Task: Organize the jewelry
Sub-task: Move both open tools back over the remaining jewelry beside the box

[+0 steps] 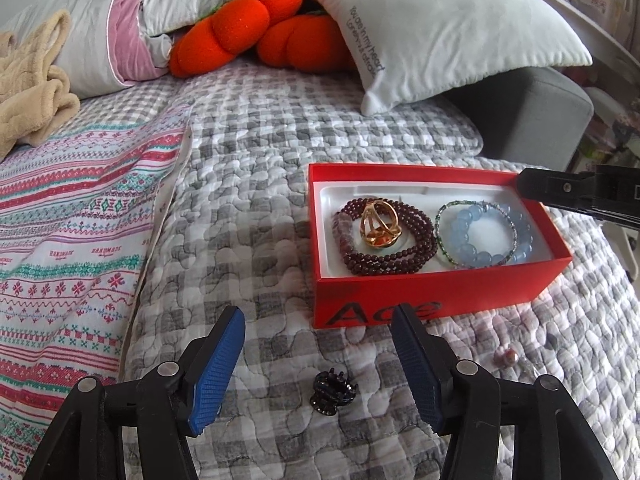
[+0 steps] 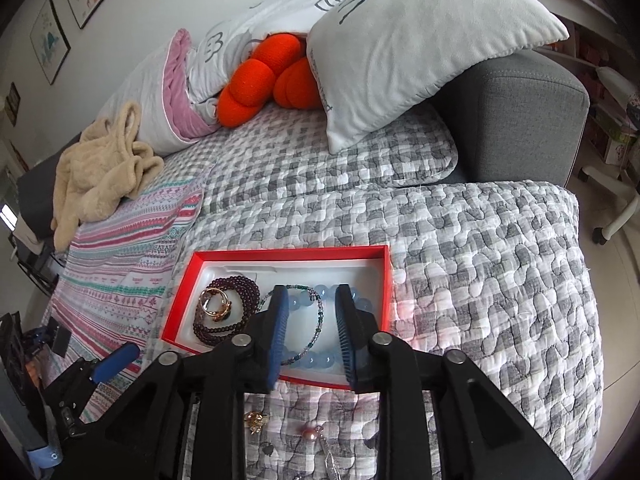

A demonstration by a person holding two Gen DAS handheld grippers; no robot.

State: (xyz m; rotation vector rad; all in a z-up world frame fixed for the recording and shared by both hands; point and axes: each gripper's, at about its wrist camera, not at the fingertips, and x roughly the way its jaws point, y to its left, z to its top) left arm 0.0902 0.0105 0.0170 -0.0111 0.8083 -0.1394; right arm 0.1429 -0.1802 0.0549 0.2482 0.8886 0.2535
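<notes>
A red box (image 1: 436, 292) sits on the quilted bed. It holds a dark red bead bracelet (image 1: 404, 258), a gold clip (image 1: 378, 224) and a light blue bead bracelet (image 1: 478, 236). My left gripper (image 1: 318, 320) is open and empty, with a small black hair claw (image 1: 333, 393) on the quilt between its fingers. My right gripper (image 2: 310, 294) is open and empty above the blue bracelet (image 2: 316, 360) in the box (image 2: 384, 280). A gold piece (image 2: 256, 420) and a pink pearl pendant (image 2: 310, 430) lie on the quilt below it.
A striped cloth (image 1: 80, 220) lies left of the box. Pillows (image 1: 440, 28), an orange plush (image 1: 256, 28) and a beige towel (image 1: 32, 92) sit at the back. A small pink bead (image 1: 506, 356) lies right of the box. The bed edge drops off at the right (image 2: 584, 280).
</notes>
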